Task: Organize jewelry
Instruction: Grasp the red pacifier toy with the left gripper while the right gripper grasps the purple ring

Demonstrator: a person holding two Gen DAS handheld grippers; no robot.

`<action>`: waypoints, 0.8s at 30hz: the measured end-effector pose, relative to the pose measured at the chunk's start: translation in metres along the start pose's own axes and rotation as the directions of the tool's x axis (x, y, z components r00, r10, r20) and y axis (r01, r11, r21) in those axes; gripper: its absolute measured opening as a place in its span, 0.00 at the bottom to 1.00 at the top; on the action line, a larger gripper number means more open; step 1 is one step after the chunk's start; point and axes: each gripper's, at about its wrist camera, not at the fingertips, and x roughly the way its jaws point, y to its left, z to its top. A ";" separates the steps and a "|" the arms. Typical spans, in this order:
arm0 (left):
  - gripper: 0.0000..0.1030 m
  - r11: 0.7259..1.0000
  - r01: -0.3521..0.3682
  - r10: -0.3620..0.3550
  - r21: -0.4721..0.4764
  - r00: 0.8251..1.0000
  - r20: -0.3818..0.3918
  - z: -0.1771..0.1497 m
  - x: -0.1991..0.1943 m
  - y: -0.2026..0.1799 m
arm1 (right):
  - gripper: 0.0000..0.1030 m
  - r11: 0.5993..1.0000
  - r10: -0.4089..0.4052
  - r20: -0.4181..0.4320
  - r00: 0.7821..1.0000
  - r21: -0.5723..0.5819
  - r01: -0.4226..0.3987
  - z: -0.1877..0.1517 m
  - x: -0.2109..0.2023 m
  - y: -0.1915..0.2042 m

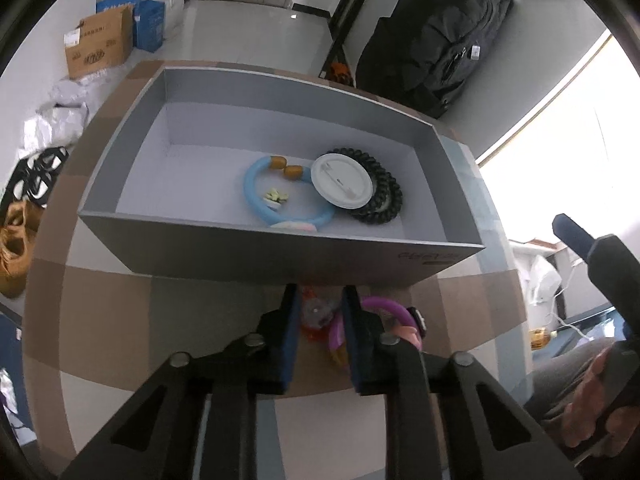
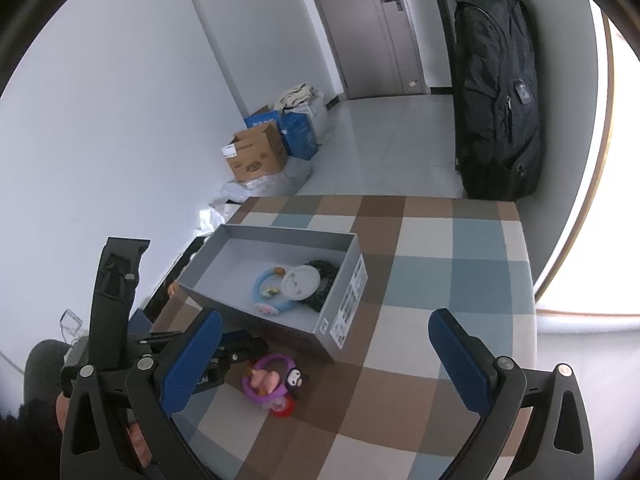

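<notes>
Grey rectangular cardboard box (image 1: 256,240) sitting open-topped toward the far left corner of the checked brown, blue and cream table (image 2: 440,272). Inside, on the box floor: light blue plastic ring bracelet with two amber beads (image 1: 256,192), a tiny pale yellow flower clip (image 1: 276,196) lying inside that ring, a round white badge, back side up (image 1: 342,184), resting partly on a black coiled hair tie (image 1: 384,196).

Left gripper (image 1: 320,320) down at the table just in front of the box's near wall, blue pads pulled in narrow and pinching a clear reddish-orange trinket (image 1: 316,316). Just beside it, touching or close to the right pad: purple ring bracelet (image 2: 266,376) with a pink pig charm (image 2: 264,380) and a little black-and-white figure (image 2: 296,380), all near the table's left edge.

Right gripper (image 2: 324,360) hanging over the near part of the table, blue fingers (image 2: 460,360) spread wide, nothing between them.

Off the table: black backpack (image 2: 496,100) past the far edge, brown cardboard carton (image 2: 256,156) on the floor by the wall
</notes>
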 end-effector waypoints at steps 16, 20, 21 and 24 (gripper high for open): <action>0.13 1.000 -0.014 0.014 -0.022 1.000 -0.002 0.003 -0.004 0.000 | 1.00 1.000 0.014 -0.040 0.999 0.012 -0.014 -0.003 0.010 0.001; 0.13 0.999 -0.001 0.002 -0.037 1.000 0.020 0.004 -0.013 0.001 | 1.00 0.999 0.028 -0.087 0.996 0.044 -0.024 -0.007 0.018 -0.003; 0.13 0.999 0.005 -0.004 -0.040 1.000 0.026 0.002 -0.017 0.002 | 1.00 0.998 0.028 -0.096 0.995 0.049 -0.024 -0.008 0.019 -0.004; 0.13 0.998 0.031 -0.028 -0.051 0.999 0.046 0.002 -0.027 0.004 | 1.00 0.998 0.047 -0.122 0.991 0.058 -0.040 -0.011 0.022 -0.004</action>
